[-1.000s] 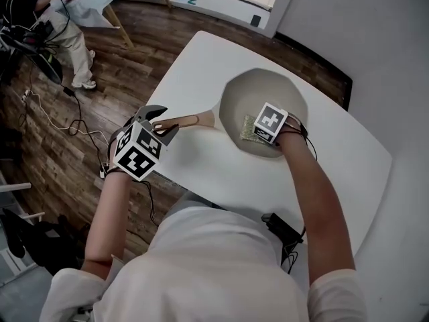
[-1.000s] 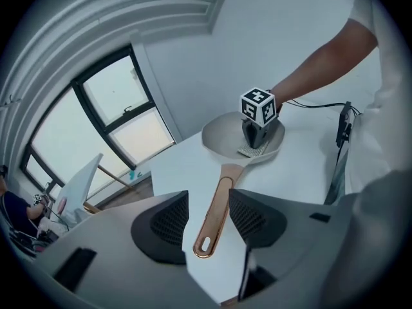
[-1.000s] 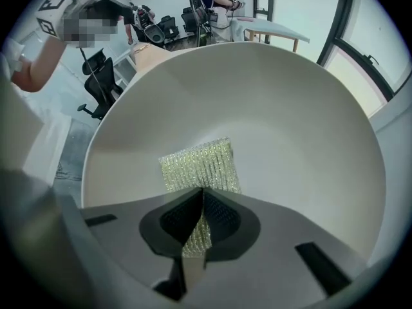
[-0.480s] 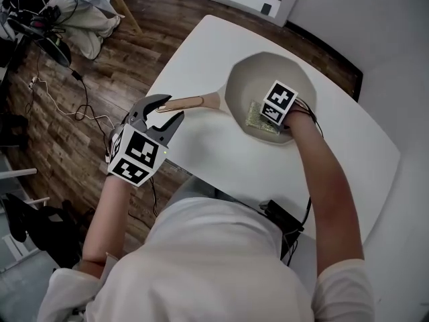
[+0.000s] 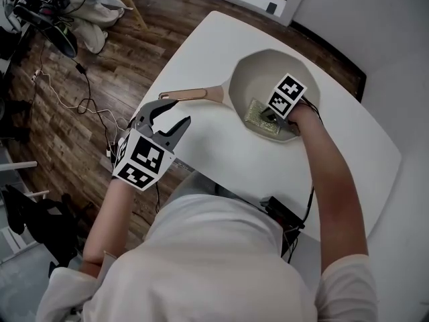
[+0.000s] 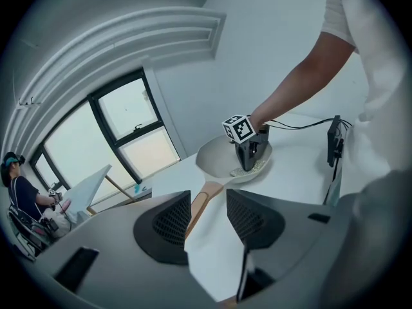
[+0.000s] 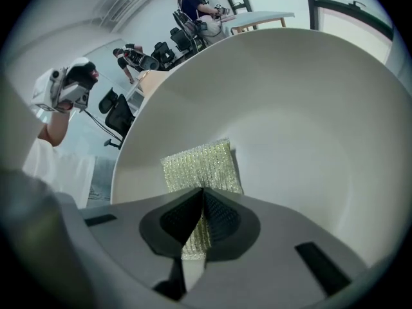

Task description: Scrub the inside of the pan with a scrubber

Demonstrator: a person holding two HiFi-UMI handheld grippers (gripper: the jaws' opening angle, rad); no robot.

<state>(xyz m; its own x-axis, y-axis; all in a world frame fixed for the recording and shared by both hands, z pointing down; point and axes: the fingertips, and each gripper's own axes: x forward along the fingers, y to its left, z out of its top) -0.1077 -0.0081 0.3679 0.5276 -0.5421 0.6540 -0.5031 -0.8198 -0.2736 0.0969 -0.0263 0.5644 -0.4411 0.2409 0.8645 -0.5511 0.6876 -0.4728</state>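
A pale cream pan (image 5: 265,72) with a wooden handle (image 5: 194,94) rests on the white table (image 5: 221,156). Inside it lies a yellow-green mesh scrubber (image 5: 258,116). My right gripper (image 5: 271,118) is shut on the scrubber and presses it to the pan's floor. The right gripper view shows the scrubber (image 7: 199,166) pinched between the jaws of the right gripper (image 7: 203,195), flat on the pan (image 7: 309,108). My left gripper (image 5: 173,113) hangs open by the table's left edge, just short of the handle's end. Beyond the left gripper's (image 6: 208,198) jaws, the handle (image 6: 201,201) shows in the gap, untouched.
A black box with a cable (image 5: 285,215) lies on the table near my body. The table's left edge drops to a wooden floor (image 5: 60,133) strewn with cables. A grey wall runs along the far right. Seated people (image 7: 193,5) and office chairs show in the distance.
The left gripper has dropped back from beside the handle toward the table's edge, still open. The right gripper has kept the scrubber in the pan and shifted it slightly.
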